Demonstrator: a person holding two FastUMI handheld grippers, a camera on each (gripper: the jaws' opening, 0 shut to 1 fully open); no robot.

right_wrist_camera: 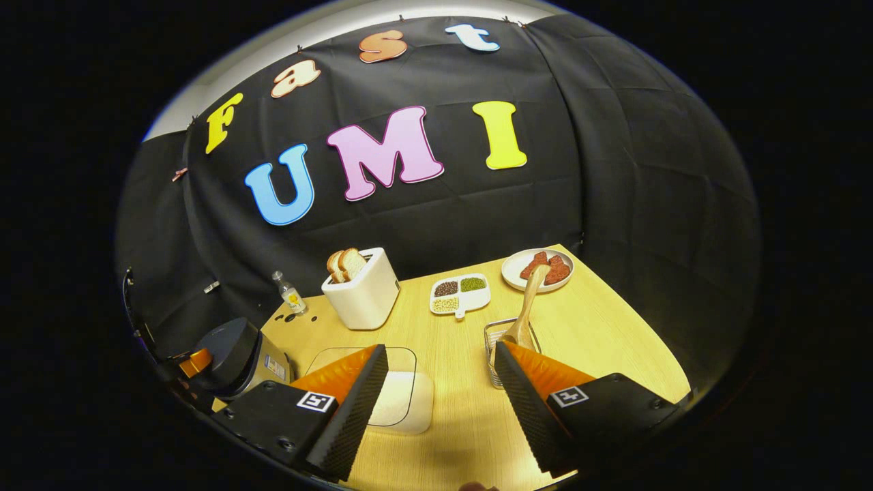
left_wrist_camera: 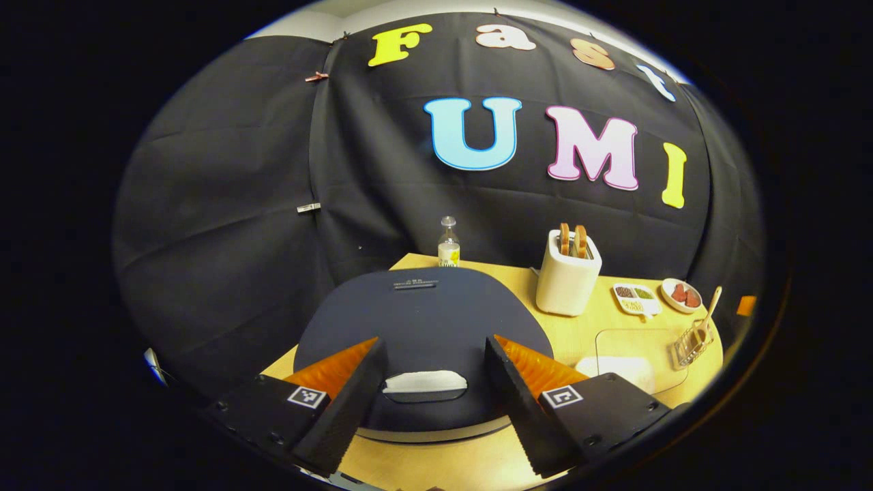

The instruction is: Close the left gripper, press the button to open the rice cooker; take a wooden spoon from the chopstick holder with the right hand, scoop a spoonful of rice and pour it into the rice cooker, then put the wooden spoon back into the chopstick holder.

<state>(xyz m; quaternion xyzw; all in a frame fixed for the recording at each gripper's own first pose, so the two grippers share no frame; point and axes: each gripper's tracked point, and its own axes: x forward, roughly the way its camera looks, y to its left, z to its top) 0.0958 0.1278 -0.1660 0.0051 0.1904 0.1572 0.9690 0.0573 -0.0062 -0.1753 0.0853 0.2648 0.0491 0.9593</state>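
Your left tool (left_wrist_camera: 430,395) has two wedge-shaped fingers with ribbed inner faces like a fine sawtooth. Each finger sits on a matte black block with rounded corners, fixed by small dark screws near the edges. On top of each block you carry a small square white tag printed with a black pattern. Your right tool (right_wrist_camera: 440,399) is built the same way: the same ribbed wedges, black screwed blocks and square printed tags.

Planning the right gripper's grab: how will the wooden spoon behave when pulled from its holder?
The spoon looks like rigid wood, so it probably won't flex. It leans loosely in the wire holder, so it may swing on contact. The light-looking holder could tip or drag along.
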